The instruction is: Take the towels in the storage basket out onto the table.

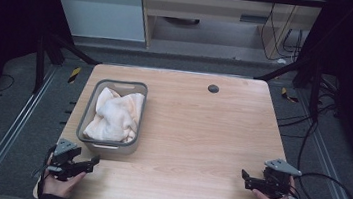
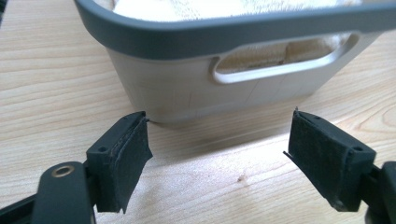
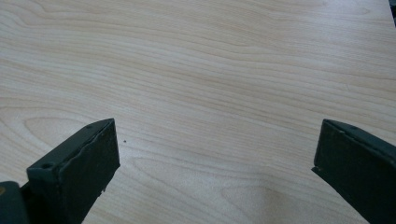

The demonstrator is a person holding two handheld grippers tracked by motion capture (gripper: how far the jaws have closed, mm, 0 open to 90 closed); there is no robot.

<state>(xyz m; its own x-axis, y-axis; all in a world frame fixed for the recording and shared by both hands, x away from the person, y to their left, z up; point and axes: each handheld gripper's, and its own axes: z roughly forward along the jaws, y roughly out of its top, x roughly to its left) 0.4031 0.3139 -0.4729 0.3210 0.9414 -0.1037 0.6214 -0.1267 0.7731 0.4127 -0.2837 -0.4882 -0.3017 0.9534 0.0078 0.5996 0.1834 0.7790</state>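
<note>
1. The grey basket (image 1: 109,144) is seen on the left half of the wooden table (image 1: 201,132), with a cream towel (image 1: 115,115) bundled inside it, lying below the rim.
2. The left gripper (image 1: 91,162) is held near the table's front-left corner, just beside the basket's near end wall. In the left gripper view its jaws are spread wide with nothing between them; the basket's handle slot (image 2: 280,67) lies straight ahead, close but not touched.
3. The right gripper (image 1: 246,178) is held near the front-right corner, well apart from the basket. In the right gripper view its jaws stand wide open over bare wood, with nothing held.
4. Progress, judged: the work appears to be at its start. The towel is untouched and still in the basket; reaching in, gripping and lifting it out are all judged as left to do.
5. Surroundings noted: a small dark round grommet (image 1: 213,88) near the far edge, cables (image 1: 327,197) trailing off the right side, and frame rails beyond the table.
6. Obstructions: the basket's near wall and rim stand between the left gripper and the towel, so an approach over the rim is judged necessary. The remaining tabletop is bare.
</note>
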